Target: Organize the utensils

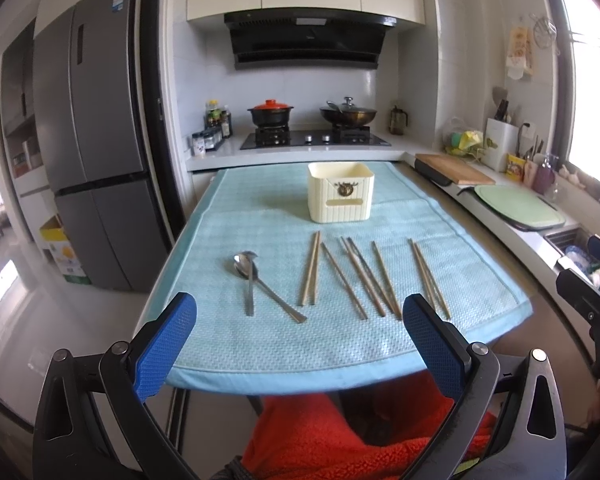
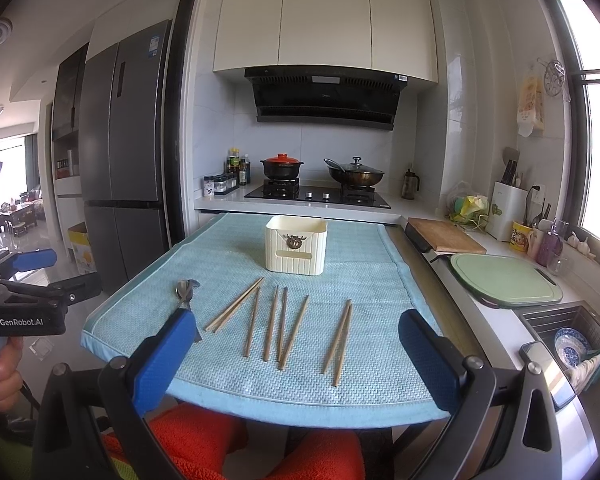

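A cream utensil holder (image 1: 341,192) (image 2: 296,249) stands upright on the far middle of a light blue cloth (image 1: 260,344) (image 2: 372,376). Two metal spoons (image 1: 250,280) (image 2: 185,293) lie crossed at the left. Several wooden chopsticks (image 1: 356,280) (image 2: 284,324) lie spread out in front of the holder. My left gripper (image 1: 300,320) is open and empty, above the cloth's near edge. My right gripper (image 2: 296,334) is open and empty, also at the near edge. Its left finger hides the spoon handles in the right wrist view.
A hob with a red-lidded pot (image 1: 271,114) and a wok (image 1: 349,114) stands behind the table. A worktop at the right holds a wooden board (image 2: 444,236), a green board (image 2: 504,280) and a sink (image 2: 568,332). A fridge (image 1: 92,140) stands left.
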`<state>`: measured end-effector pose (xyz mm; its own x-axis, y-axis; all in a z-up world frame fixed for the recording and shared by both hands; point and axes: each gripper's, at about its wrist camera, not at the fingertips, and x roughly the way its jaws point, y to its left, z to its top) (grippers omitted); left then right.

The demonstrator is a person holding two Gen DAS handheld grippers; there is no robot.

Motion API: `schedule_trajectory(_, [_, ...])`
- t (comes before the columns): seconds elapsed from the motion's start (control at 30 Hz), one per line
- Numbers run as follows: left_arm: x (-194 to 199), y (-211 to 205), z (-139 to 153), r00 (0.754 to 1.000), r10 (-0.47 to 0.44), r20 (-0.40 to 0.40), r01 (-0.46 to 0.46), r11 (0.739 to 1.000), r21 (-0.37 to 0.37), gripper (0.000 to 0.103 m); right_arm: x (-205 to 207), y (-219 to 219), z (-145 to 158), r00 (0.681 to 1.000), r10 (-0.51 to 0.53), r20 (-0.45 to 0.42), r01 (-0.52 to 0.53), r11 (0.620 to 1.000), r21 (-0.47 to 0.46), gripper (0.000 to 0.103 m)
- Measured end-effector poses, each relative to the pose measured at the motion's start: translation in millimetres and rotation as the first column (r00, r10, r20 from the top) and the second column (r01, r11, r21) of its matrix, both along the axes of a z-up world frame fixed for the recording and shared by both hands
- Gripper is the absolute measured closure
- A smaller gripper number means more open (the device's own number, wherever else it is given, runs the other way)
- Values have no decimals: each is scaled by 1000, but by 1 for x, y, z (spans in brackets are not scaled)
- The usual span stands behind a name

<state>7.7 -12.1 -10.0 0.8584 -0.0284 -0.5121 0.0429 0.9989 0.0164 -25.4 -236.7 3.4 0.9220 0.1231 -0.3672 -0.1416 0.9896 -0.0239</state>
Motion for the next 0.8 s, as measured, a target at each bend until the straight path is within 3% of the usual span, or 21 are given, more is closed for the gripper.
schedule_trajectory(0.43, [6, -1, 0, 1000, -4, -13, 4, 1000, 10, 0, 3, -1, 0, 1000, -4, -10, 4, 1000, 2, 0])
schedule_trajectory(0.8, [20, 8, -6, 999, -1, -36, 1, 1000, -24, 0, 13, 0, 3, 1000, -12, -14, 12, 1000, 5, 0])
